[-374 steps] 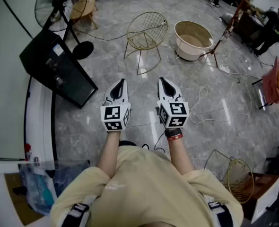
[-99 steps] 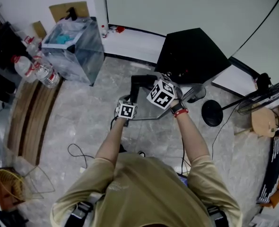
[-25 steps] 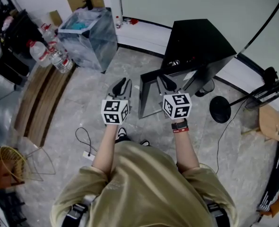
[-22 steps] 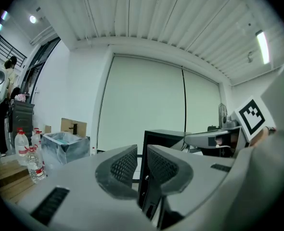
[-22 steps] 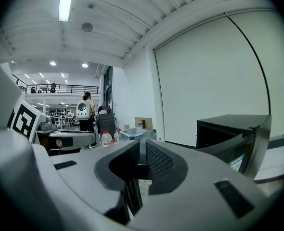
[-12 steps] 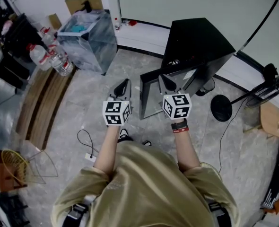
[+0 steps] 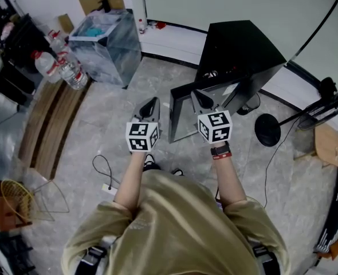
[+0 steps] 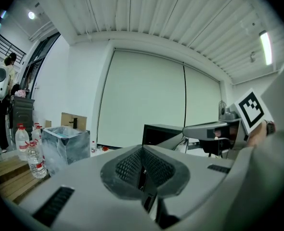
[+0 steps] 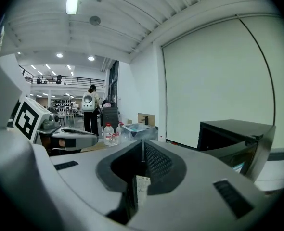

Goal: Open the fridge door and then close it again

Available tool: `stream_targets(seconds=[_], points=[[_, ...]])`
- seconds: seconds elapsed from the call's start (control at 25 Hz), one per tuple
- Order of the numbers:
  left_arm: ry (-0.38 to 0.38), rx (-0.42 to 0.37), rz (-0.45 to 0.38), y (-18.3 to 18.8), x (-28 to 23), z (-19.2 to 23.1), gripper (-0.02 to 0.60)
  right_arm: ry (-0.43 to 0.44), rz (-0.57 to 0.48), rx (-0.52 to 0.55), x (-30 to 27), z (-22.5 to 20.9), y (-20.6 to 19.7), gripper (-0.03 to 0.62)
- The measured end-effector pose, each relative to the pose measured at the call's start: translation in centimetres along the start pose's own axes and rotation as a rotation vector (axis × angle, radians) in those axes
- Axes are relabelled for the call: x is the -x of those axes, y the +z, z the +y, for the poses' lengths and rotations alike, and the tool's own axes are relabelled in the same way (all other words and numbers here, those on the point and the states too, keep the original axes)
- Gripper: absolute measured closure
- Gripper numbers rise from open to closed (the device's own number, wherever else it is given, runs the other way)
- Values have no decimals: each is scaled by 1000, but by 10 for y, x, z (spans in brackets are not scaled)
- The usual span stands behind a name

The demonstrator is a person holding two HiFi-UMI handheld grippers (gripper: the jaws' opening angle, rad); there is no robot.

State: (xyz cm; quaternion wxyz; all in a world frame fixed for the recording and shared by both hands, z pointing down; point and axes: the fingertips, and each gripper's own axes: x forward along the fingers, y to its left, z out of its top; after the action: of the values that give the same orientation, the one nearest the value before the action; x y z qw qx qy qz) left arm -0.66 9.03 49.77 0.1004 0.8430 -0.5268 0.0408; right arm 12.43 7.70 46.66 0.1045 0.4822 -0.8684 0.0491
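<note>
- Fridge [image 7: 240,53]: black, low, on the floor at its far edge against the white wall; front faces the person
- Fridge door [image 7: 181,118]: swung open, standing out from the cabinet's left side toward the person
- Left gripper [image 7: 152,105]: jaws closed together, nothing between them; held above the floor, left of the open door and apart from it
- Right gripper [image 7: 201,99]: jaws closed together, empty; held just beside the door's top edge, with the fridge to its right in the right gripper view
- Translucent bin [image 7: 103,47]: on the floor at the far left, by the wall
- Water bottles [image 7: 63,67]: clustered just left of the bin
- Fan base [image 7: 267,130]: round, black, on the floor right of the fridge
</note>
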Motion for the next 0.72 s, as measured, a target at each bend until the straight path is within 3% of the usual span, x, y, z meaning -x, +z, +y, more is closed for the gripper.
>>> stream_targets(seconds=[0.16, 0.32, 0.52, 0.72], points=[[-4, 9, 25, -11, -1, 2, 558, 88, 59, 117, -6, 8, 0, 563], [1, 18, 65, -26, -4, 4, 558, 237, 143, 335, -12, 23, -6, 563], [-6, 35, 134, -56, -5, 8, 557, 316, 232, 539, -19, 23, -14, 557], [-25, 56, 194, -84, -8, 7, 557, 395, 297, 669, -27, 25, -22, 496]])
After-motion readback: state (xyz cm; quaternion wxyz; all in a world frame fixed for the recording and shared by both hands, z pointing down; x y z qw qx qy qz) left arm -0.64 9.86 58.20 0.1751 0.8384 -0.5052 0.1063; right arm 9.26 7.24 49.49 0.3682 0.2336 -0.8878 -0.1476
